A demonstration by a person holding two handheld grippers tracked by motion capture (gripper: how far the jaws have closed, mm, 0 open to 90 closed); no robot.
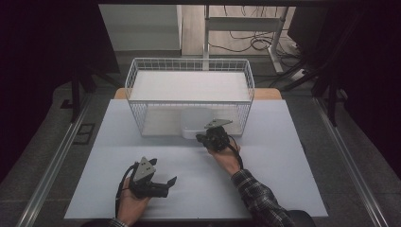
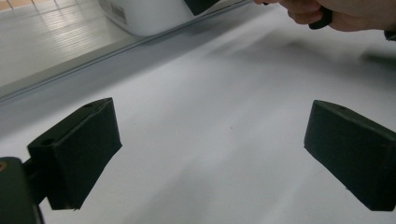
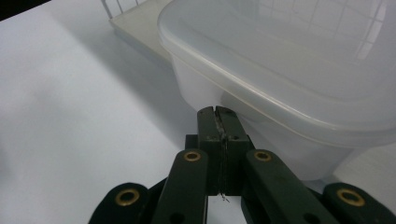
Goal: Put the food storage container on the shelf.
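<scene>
A translucent white plastic box (image 1: 195, 124) with a lid sits at the front opening of a white wire basket (image 1: 189, 60), partly inside it. My right gripper (image 1: 211, 137) is just in front of the box. In the right gripper view its jaws are shut together with nothing between them, and the right gripper (image 3: 217, 113) has its tips against the box (image 3: 289, 70) wall, just under the lid's rim. My left gripper (image 1: 166, 184) rests low over the near left of the table, open. In the left gripper view the left gripper (image 2: 210, 149) has only bare tabletop between its pads.
The white table (image 1: 265, 189) carries the basket at its far middle. The basket's pale floor board (image 3: 140, 23) lies under the box. A person's hand (image 2: 336, 14) holds the right gripper at the top right of the left gripper view. Cables and desk legs (image 1: 274, 42) lie on the floor beyond.
</scene>
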